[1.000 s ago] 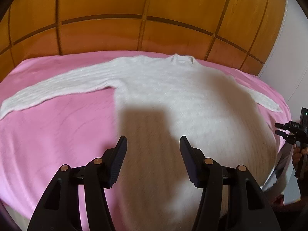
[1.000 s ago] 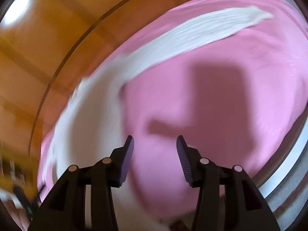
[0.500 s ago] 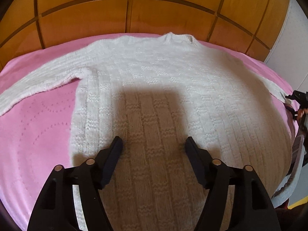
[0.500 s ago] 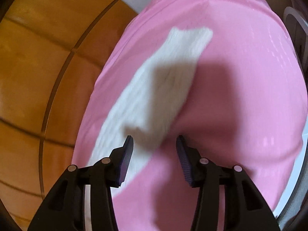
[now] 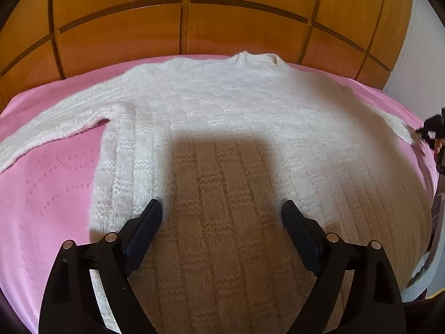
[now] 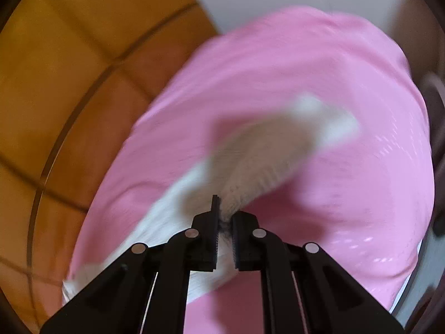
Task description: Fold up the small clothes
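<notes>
A white knitted sweater (image 5: pixel 236 128) lies flat on the pink bedspread (image 5: pixel 47 189), collar at the far side and sleeves spread to both sides. My left gripper (image 5: pixel 221 217) hovers low over the sweater's lower body, its jaws opening wide, with nothing pinched between them. In the right wrist view my right gripper (image 6: pixel 224 218) is shut on the sweater's right sleeve (image 6: pixel 261 161), which bunches up from between the pads. The right gripper (image 5: pixel 432 128) also shows at the far right edge of the left wrist view, at the sleeve's cuff.
A wooden panelled headboard (image 5: pixel 180 25) rises behind the bed. A white wall (image 5: pixel 417 55) stands to the right. The bed's right edge (image 6: pixel 411 278) drops off close to the held sleeve. Pink cover lies bare to the sweater's left.
The left gripper came lower over the sweater's body and its jaws spread wider. The right gripper swung along the right sleeve to its end and closed on it.
</notes>
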